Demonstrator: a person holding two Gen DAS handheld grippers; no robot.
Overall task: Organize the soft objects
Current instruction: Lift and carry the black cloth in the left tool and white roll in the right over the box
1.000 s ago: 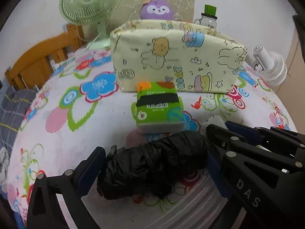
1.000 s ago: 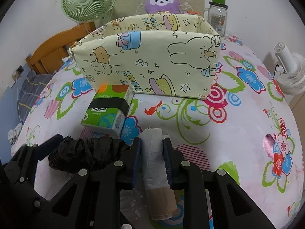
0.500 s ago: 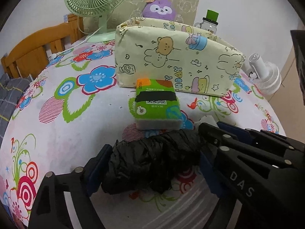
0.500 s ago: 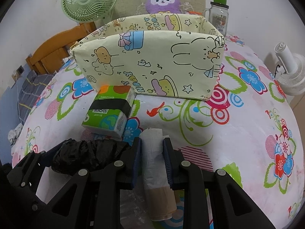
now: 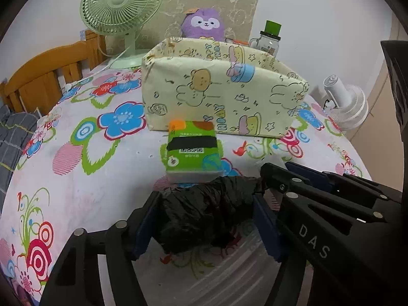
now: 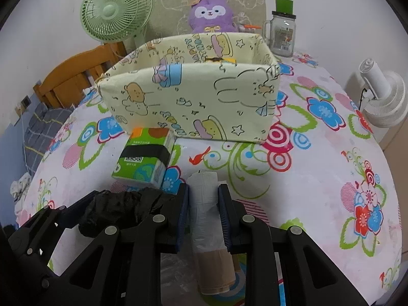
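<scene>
My left gripper (image 5: pixel 204 214) is shut on a crumpled black plastic bag (image 5: pixel 206 216), held just above the flowered tablecloth; the bag also shows in the right wrist view (image 6: pixel 119 209). My right gripper (image 6: pixel 204 199) is shut on a roll of white plastic bags (image 6: pixel 206 211) with a brown cardboard core. A green tissue pack (image 5: pixel 192 150) (image 6: pixel 145 158) lies flat in front of the pale yellow cartoon-print fabric storage box (image 5: pixel 221 102) (image 6: pixel 193 102), which stands open-topped at the table's middle. The two grippers are side by side, nearly touching.
Behind the box are a purple plush toy (image 6: pixel 211 12), a green desk fan (image 5: pixel 122 5), a glass jar with a green lid (image 6: pixel 281 33) and a white fan (image 6: pixel 382 97) at the right. A wooden chair (image 5: pixel 43 76) stands at the left table edge.
Both grippers have risen a little with their loads and moved toward the box. The left gripper's fingers have closed tighter on the black bag. The inside of the box has come into view.
</scene>
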